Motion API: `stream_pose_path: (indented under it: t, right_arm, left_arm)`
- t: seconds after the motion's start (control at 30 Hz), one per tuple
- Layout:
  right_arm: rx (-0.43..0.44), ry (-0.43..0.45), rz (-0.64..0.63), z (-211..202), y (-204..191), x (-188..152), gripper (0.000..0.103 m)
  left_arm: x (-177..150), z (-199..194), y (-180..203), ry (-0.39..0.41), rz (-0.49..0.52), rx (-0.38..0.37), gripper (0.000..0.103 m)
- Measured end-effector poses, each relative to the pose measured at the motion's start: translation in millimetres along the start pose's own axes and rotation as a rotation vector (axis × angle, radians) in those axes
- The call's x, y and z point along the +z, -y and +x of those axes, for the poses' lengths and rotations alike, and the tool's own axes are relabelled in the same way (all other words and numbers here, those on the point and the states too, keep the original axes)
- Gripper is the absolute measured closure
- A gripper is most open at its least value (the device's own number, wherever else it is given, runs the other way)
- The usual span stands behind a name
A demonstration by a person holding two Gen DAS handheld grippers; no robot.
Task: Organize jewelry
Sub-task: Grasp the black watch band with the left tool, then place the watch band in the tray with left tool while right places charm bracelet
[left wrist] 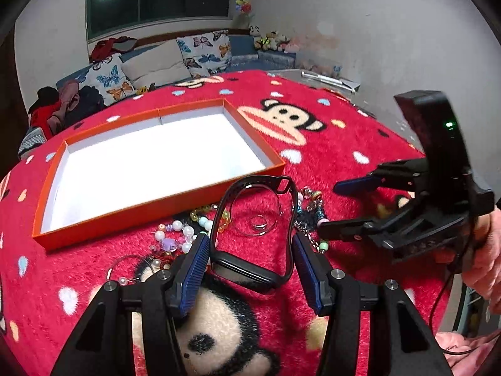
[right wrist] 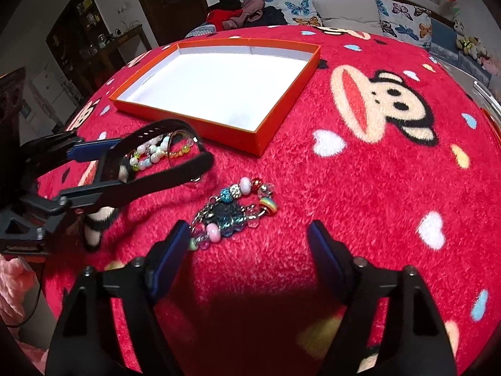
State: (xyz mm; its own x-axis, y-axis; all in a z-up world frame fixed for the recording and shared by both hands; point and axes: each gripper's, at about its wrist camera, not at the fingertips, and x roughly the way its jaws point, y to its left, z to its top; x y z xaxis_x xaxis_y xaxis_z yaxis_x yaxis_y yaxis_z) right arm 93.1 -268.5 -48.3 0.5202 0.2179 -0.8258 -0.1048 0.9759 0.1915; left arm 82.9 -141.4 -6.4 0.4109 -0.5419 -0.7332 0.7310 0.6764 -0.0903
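Observation:
My left gripper (left wrist: 250, 244) is shut on a black wristband (left wrist: 247, 269), its blue pads pressing the loop's two sides. The right wrist view shows the wristband (right wrist: 175, 172) raised a little off the red blanket in the left gripper (right wrist: 120, 164). My right gripper (right wrist: 249, 230) is open and hangs just short of a colourful bead bracelet (right wrist: 235, 210) lying on the blanket. Nothing is between its fingers. The left wrist view shows the right gripper (left wrist: 330, 208) beside that bracelet (left wrist: 310, 200). An empty orange box (left wrist: 156, 216) with a white inside sits beyond the jewelry.
Pearl and yellow bead bracelets (left wrist: 178, 235) and a thin wire hoop (left wrist: 253, 222) lie under the wristband, in front of the box (right wrist: 188, 119). The red monkey-print blanket (right wrist: 360, 188) covers the table. A person's pink sleeve (left wrist: 482, 266) is at the right. A sofa with butterfly pillows (left wrist: 203, 51) stands behind.

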Motion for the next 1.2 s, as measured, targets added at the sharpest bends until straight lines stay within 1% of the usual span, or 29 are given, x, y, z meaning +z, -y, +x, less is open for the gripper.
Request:
stream_pose_path:
  t: [0.03,0.1,0.13,0.17,0.2,0.3,0.43,0.5,0.53,0.6,0.73,0.87,1.0,1.13,1.2]
  right_arm:
    - [0.004,0.000,0.008,0.7,1.4,1.1,0.033]
    - [0.013,0.002,0.017,1.3,2.9,3.8,0.040]
    - [0.014,0.002,0.014,2.0,3.3,5.1,0.043]
    - [0.013,0.002,0.010,2.9,3.0,6.8,0.047]
    - [0.013,0.002,0.007,4.0,3.4,8.3,0.049]
    - [0.020,-0.003,0.021,5.5,5.7,12.6,0.051]
    - [0.056,-0.003,0.064,4.0,11.5,14.1,0.052]
    - [0.050,0.006,0.085,3.2,14.8,14.9,0.062]
    - [0.051,0.006,0.100,3.9,16.5,15.4,0.065]
    - [0.048,0.001,0.127,7.0,20.5,15.9,0.074]
    - [0.040,0.005,0.144,10.4,22.8,19.3,0.078]
    - [0.013,0.012,0.145,14.3,23.0,23.1,0.089]
    - [0.021,0.030,0.150,8.4,23.0,23.8,0.089]
    - [0.062,0.095,0.126,-15.5,14.9,35.8,0.089]
    - [0.078,0.134,0.101,-29.0,8.3,47.3,0.089]
  left_arm:
    - [0.4,-2.3,-0.2,0.004,-0.002,0.001,0.045]
    - [1.1,-8.1,-1.0,0.015,-0.006,0.000,0.045]
    - [1.7,-11.9,-1.5,0.023,-0.006,0.000,0.045]
    - [2.7,-15.7,-2.2,0.030,-0.006,0.003,0.045]
    - [3.6,-18.1,-2.8,0.035,-0.007,0.004,0.045]
    - [6.5,-28.2,-5.9,0.056,-0.012,0.014,0.045]
    - [9.6,-38.1,-10.5,0.074,-0.020,0.025,0.045]
    - [10.0,-41.8,-13.9,0.080,-0.027,0.028,0.045]
    - [10.3,-42.9,-15.5,0.081,-0.032,0.031,0.045]
    - [10.5,-43.7,-18.4,0.080,-0.040,0.033,0.045]
    - [9.9,-41.3,-19.6,0.073,-0.045,0.033,0.045]
    - [10.2,-41.7,-22.4,0.071,-0.050,0.042,0.045]
    - [14.2,-41.3,-29.4,0.071,-0.061,0.065,0.045]
    - [25.3,-44.2,-47.3,0.081,-0.088,0.093,0.045]
    - [33.1,-45.9,-58.4,0.089,-0.100,0.112,0.045]
